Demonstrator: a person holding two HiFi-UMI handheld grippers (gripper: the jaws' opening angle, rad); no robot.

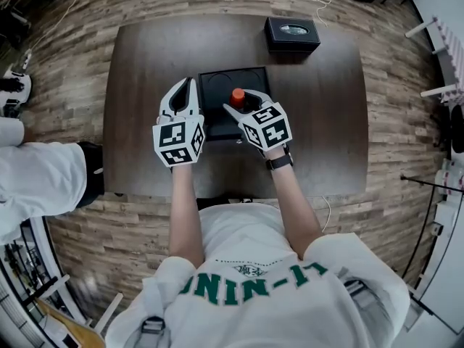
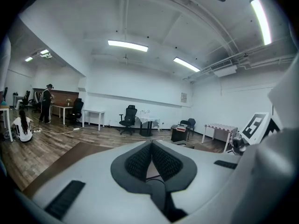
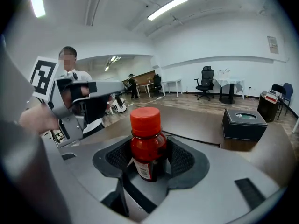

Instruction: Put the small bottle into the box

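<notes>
The dark desk (image 1: 145, 64) has bare top on both sides and towards the near edge. An open black box (image 1: 217, 85) lies at its middle. A smaller closed black box with an oval opening (image 1: 291, 35) stands well apart from it, by the far edge.

The left gripper (image 1: 185, 85) sits just beside the open box's left edge. Its jaws are clenched tip to tip, with nothing between them in the left gripper view (image 2: 152, 146).

The right gripper (image 1: 243, 101) reaches in over the open box from the near side. Its jaws grasp the small bottle (image 3: 145, 125), with the dark pads pressed on either side of its red body. The bottle (image 1: 238, 95) stands upright with its red cap on, over the box's middle; whether it touches the box floor cannot be told.
</notes>
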